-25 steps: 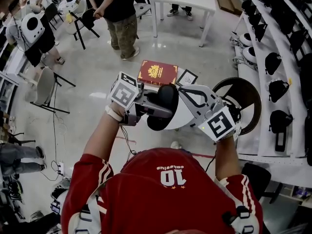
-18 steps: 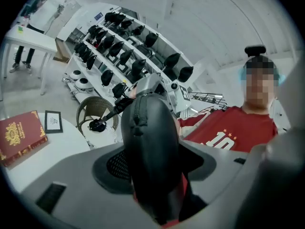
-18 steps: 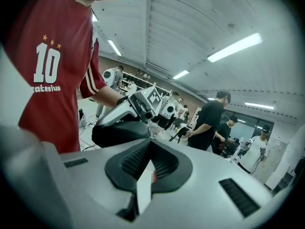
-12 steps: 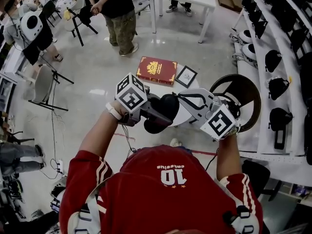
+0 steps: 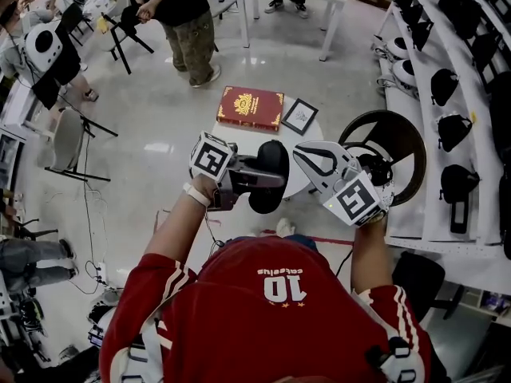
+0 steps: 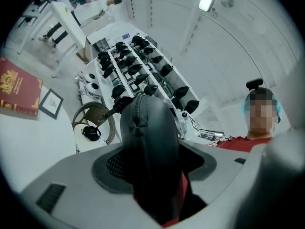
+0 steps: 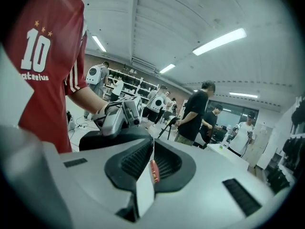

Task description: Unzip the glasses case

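Left gripper [image 5: 267,180] was clamped across the middle of the black glasses case [image 6: 150,128], holding it in the air over the near edge of the round white table [image 6: 38,142], not resting on it. The zipper [image 6: 135,109] ran up the spine facing the left gripper view, apparently fully closed, with the pull [image 6: 138,129] partway up. Right gripper [image 7: 150,149] had its jaws together and nothing of the case in them, and sat just beside the case's right end. A pale sliver with a small red mark sat in the jaw seam; couldn't tell what it was. My read: unzip hadn't started, and the step in hand was getting the right jaws onto the pull. To do it well: part the right jaws, pinch only the pull tab and draw along the curve of the track, not away from it. Keep the left clamp firm on the shell and off the teeth so the case doesn't twist. Count: one case, one zipper pull, two grippers, one table, one red book [image 5: 250,108] and one small framed picture [image 5: 299,116], both at the table's far edge.
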{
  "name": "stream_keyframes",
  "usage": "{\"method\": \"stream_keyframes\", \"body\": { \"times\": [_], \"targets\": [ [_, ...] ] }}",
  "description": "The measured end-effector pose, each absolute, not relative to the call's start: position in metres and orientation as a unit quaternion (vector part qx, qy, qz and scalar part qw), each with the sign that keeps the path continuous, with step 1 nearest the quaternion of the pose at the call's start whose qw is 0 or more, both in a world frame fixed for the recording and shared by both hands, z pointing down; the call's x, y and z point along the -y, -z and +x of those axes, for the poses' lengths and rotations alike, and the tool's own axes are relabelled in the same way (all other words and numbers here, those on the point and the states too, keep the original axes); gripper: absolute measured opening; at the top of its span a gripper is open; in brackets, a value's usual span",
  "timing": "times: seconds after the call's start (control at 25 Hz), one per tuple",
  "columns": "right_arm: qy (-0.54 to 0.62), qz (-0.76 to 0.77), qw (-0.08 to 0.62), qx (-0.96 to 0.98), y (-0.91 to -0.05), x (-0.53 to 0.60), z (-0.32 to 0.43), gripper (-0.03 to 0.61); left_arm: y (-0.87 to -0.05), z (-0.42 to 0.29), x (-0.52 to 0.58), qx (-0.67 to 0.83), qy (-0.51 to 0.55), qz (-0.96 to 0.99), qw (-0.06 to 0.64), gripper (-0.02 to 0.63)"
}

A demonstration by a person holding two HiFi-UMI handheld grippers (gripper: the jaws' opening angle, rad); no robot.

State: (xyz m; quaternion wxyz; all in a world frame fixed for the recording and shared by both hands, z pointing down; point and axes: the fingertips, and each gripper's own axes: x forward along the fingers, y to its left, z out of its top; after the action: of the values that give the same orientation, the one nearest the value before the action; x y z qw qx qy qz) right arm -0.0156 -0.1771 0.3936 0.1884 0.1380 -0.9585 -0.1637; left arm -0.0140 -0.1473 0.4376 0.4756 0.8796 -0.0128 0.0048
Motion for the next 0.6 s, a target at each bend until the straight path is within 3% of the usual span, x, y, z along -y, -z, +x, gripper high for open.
{"method": "stream_keyframes", "body": {
  "times": [0.44, 0.6],
  "targets": [
    [0.124, 0.249, 0.096, 0.956, -0.380, 0.205, 0.021, 0.015, -0.499, -0.033, 0.212, 0.179, 0.098, 0.809, 0.551, 0.279],
    [0.083, 0.270, 0.093, 0.955, -0.379, 0.213, 0.034, 0.014, -0.535, -0.039, 0.234, 0.227, 0.107, 0.788, 0.562, 0.281]
  ]
}}
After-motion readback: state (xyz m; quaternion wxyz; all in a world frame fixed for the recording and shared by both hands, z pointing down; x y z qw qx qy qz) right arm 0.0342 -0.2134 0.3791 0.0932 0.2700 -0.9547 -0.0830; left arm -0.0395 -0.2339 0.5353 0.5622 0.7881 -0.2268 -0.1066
